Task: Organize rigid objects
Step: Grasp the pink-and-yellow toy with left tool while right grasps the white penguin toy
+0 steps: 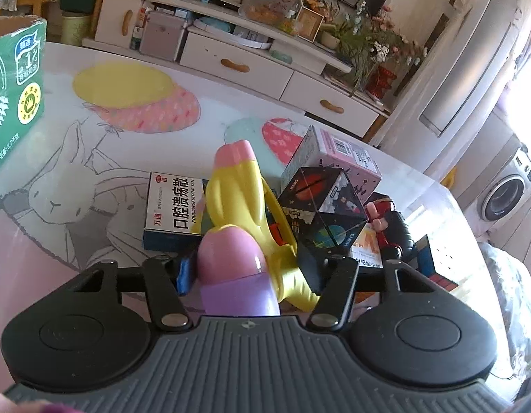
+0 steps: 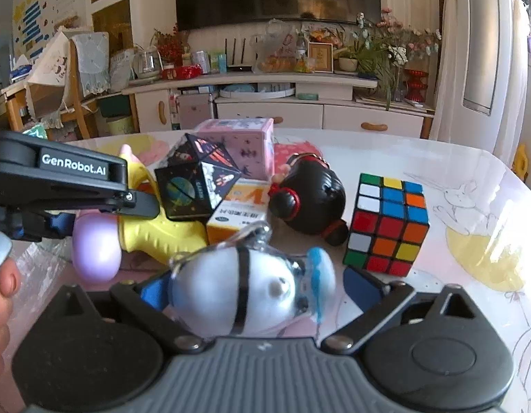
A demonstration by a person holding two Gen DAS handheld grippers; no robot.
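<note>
A cluttered table (image 2: 437,158) with a pastel rabbit print, seen from two hand-held grippers; between the jaws of the left gripper (image 1: 251,272) lies a yellow toy (image 1: 237,199) with a rounded lilac end, its blue pads (image 1: 184,273) close at either side, though whether they press on it cannot be told; beyond these jaws and to their left lies a flat medicine box (image 1: 172,210); beyond and to their right, a dark space-print cube (image 1: 320,213) leans on a pink carton (image 1: 337,158); far off to the left stands a green cardboard box (image 1: 14,86); between the wide-parted jaws of the right gripper (image 2: 251,289) sits a white round keychain figure (image 2: 244,292) with blue trim, one blue pad beside it on each side, with a gap at the right pad; ahead and to the right of these jaws stands a Rubik's cube (image 2: 387,223); straight ahead lies a black doll head (image 2: 310,199), and an orange box (image 2: 237,216) just before it; a person's fingers (image 2: 3,292) show at the left edge.
</note>
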